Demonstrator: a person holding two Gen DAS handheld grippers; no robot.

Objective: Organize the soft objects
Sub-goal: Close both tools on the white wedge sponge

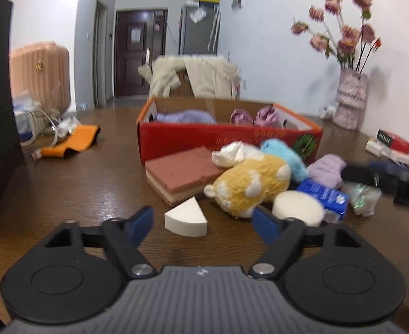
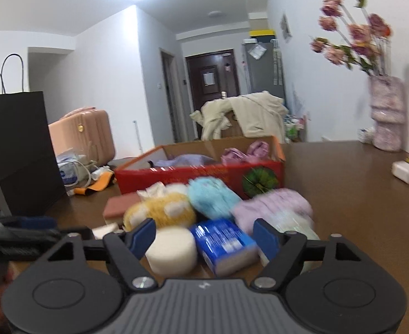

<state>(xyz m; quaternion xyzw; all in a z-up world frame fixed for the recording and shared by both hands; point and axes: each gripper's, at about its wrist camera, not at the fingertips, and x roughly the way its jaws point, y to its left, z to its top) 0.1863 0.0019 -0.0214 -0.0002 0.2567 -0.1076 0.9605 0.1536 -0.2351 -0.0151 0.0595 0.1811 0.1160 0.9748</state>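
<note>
1. The left gripper [image 1: 203, 218] is angled down toward the brown table [image 1: 87, 189], on the near side of the red cardboard box [image 1: 221, 140]. Its blue fingers [image 1: 141, 220] stand partly apart and grip nothing; a white wedge sponge [image 1: 186, 218] lies on the table in the gap ahead of them, touching neither.
2. The right gripper [image 2: 204, 235] is angled down less steeply, also on the near side of the box [image 2: 199, 175]. Its fingers [image 2: 265, 236] are likewise partly spread and empty, framing a round white sponge [image 2: 172, 252] and a blue packet [image 2: 222, 243] that lie just beyond the tips.
3. The box is open-topped. Inside it lie a lavender cloth [image 1: 186, 117] toward its left end and pinkish-purple bundles [image 1: 256, 117] toward its right end.
4. Piled on the table against the box's near wall are the loose soft things: a pink-topped layered sponge block [image 1: 182, 172], a yellow plush toy [image 1: 252, 186], a white cloth [image 1: 231, 153], a light-blue plush [image 1: 284, 153] and a pale purple soft item [image 1: 327, 169].
5. Both views are blurred. The clear wrapped item [image 1: 362, 196] to the right of the pile is hard to identify, and the dark shape [image 2: 15, 236] at the left edge of the right wrist view, left of the box, is cut off.
</note>
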